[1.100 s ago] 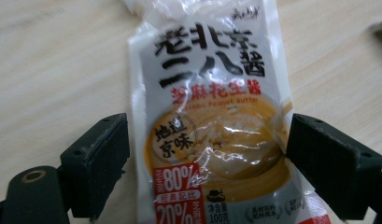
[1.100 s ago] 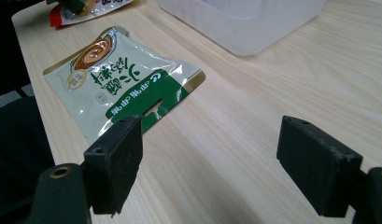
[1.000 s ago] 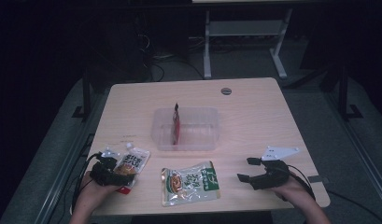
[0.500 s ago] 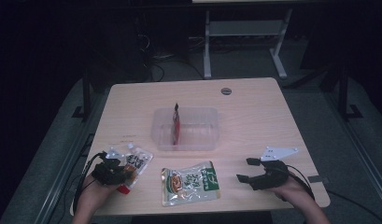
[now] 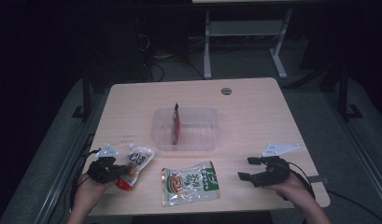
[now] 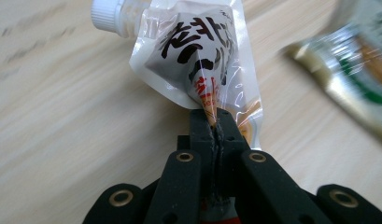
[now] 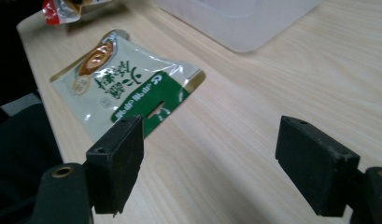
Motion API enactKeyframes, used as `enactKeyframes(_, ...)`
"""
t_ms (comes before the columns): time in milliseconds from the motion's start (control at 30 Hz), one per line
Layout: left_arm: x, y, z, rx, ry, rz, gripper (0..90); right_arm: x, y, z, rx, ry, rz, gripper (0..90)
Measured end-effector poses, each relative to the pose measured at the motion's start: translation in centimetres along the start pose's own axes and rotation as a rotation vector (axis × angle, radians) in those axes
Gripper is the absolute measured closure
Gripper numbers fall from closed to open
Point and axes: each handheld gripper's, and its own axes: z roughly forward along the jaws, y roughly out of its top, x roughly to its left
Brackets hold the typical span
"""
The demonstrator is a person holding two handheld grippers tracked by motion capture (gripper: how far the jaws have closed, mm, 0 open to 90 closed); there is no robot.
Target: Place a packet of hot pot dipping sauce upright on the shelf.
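Note:
A white spouted pouch (image 5: 139,157) with black lettering lies near the table's front left corner. My left gripper (image 5: 125,171) has just been closing and is now shut on the pouch's lower end. In the left gripper view the black jaws (image 6: 213,117) pinch the pouch (image 6: 198,51), creasing the film; its white cap points away. My right gripper (image 5: 245,169) rests near the front right, open, with nothing between its fingers (image 7: 117,158). A green and white flat packet (image 5: 191,182) lies between the two grippers, also seen in the right gripper view (image 7: 118,79).
A clear plastic container (image 5: 200,140) stands at the table's middle with a red packet (image 5: 176,122) upright inside it. A round cable hole (image 5: 226,91) sits near the far edge. Bare wood lies around the right gripper. Table edges are close to both hands.
The left gripper's jaws have closed onto the lower end of the spouted pouch, which lay free between them before. The right gripper has stayed put.

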Motion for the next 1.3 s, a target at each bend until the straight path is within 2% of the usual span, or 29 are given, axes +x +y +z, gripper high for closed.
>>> enactKeyframes(67, -0.2, 0.2, -0.2, -0.015, -0.013, 0.003, 88.8, 0.0, 0.2, 0.1, 0.013, 0.012, -0.001, 20.7)
enactKeyframes(167, -1.0, 0.7, -0.5, -0.035, -0.040, 0.044, 88.9, 0.5, 0.8, 0.2, 0.039, 0.018, -0.012, 20.6)
enactKeyframes(200, -1.6, 1.0, -0.6, -0.049, -0.064, 0.063, 88.9, 0.6, 0.9, 0.2, 0.039, 0.018, -0.018, 20.9)
enactKeyframes(233, -1.6, 1.0, -0.6, -0.049, -0.064, 0.063, 88.9, 0.6, 0.9, 0.2, 0.039, 0.018, -0.018, 20.9)
enactKeyframes(267, -2.1, 1.3, -0.5, -0.064, -0.093, 0.076, 88.9, 0.9, 1.3, 0.3, 0.030, 0.021, -0.030, 25.3)
enactKeyframes(300, -2.1, 1.3, -0.5, -0.064, -0.093, 0.076, 89.0, 0.9, 1.3, 0.3, 0.030, 0.021, -0.030, 25.3)
enactKeyframes(333, -2.6, 1.6, -0.5, -0.068, -0.120, 0.096, 89.0, 0.9, 1.7, 0.6, 0.021, 0.034, -0.032, 30.9)
enactKeyframes(467, -3.4, 2.0, -0.4, -0.072, -0.145, 0.124, 89.0, 1.1, 2.4, 1.1, 0.011, 0.045, -0.050, 34.2)
enactKeyframes(567, -4.2, 2.7, -0.2, -0.084, -0.181, 0.160, 89.0, 1.4, 3.4, 1.8, 0.009, 0.106, -0.043, 41.6)
enactKeyframes(700, -5.0, 3.3, 0.1, -0.093, -0.204, 0.180, 89.0, 1.8, 4.2, 2.3, -0.005, 0.111, -0.079, 45.8)
enactKeyframes(733, -5.5, 3.7, 0.4, -0.095, -0.218, 0.199, 89.0, 1.8, 4.8, 2.6, -0.022, 0.128, -0.088, 47.9)
enactKeyframes(833, -6.0, 4.2, 0.7, -0.102, -0.232, 0.217, 89.1, 1.6, 5.6, 3.0, -0.037, 0.164, -0.082, 49.7)
enactKeyframes(867, -6.4, 4.8, 1.1, -0.100, -0.249, 0.240, 89.1, 1.6, 5.8, 3.1, -0.043, 0.175, -0.086, 49.8)
enactKeyframes(933, -6.6, 5.1, 1.3, -0.098, -0.258, 0.249, 89.1, 1.6, 6.0, 3.3, -0.050, 0.190, -0.084, 49.8)
enactKeyframes(1000, -7.3, 5.8, 2.0, -0.094, -0.276, 0.282, 89.1, 1.7, 6.6, 3.9, -0.048, 0.207, -0.095, 48.8)
enactKeyframes(1100, -7.7, 6.2, 2.4, -0.089, -0.286, 0.302, 89.1, 1.8, 7.0, 4.3, -0.047, 0.225, -0.098, 47.8)
enactKeyframes(1133, -7.9, 6.5, 2.7, -0.087, -0.290, 0.312, 89.1, 1.9, 7.4, 4.7, -0.053, 0.248, -0.095, 47.4)
enactKeyframes(1300, -9.2, 7.7, 4.1, -0.082, -0.318, 0.375, 89.1, 2.2, 8.5, 5.4, -0.061, 0.286, -0.102, 46.9)
